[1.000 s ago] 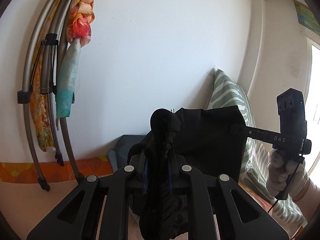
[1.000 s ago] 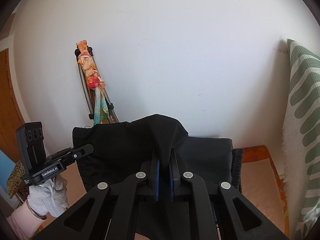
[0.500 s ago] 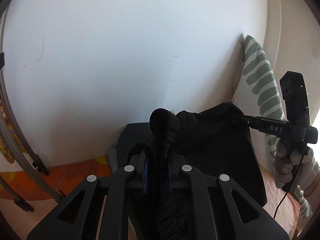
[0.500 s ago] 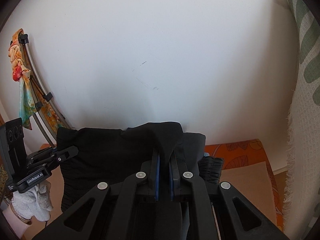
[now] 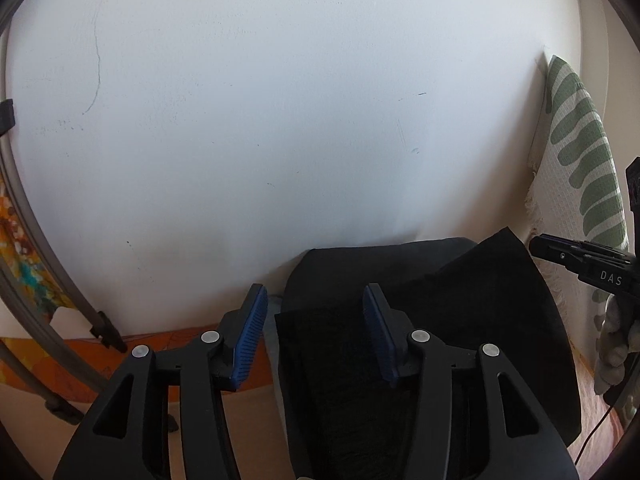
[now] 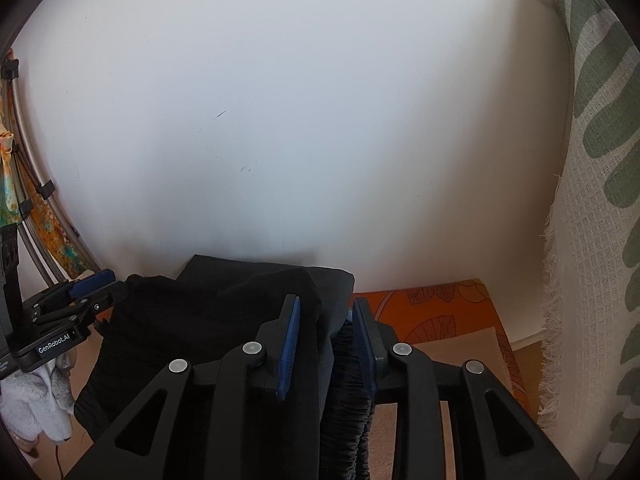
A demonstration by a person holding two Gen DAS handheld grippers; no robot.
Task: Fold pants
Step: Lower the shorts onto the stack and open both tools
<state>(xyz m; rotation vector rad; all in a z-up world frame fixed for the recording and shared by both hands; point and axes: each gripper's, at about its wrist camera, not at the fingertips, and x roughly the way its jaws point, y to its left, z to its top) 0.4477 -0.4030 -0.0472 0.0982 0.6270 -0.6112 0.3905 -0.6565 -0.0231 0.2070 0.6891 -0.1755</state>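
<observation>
Against a white wall point(image 5: 280, 120), black pants point(image 5: 460, 312) lie folded — left gripper point(image 5: 316, 328) spread wide, empty; right gripper point(image 6: 326, 336) parted around loose cloth.

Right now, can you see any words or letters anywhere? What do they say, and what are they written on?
"DAS": white letters on the black body of the right gripper, seen from the left wrist camera.
"GenRobot.AI": white letters on the black body of the left gripper, seen from the right wrist camera.
No writing shows on the black pants, the wall or the leaf-print cloth.
</observation>
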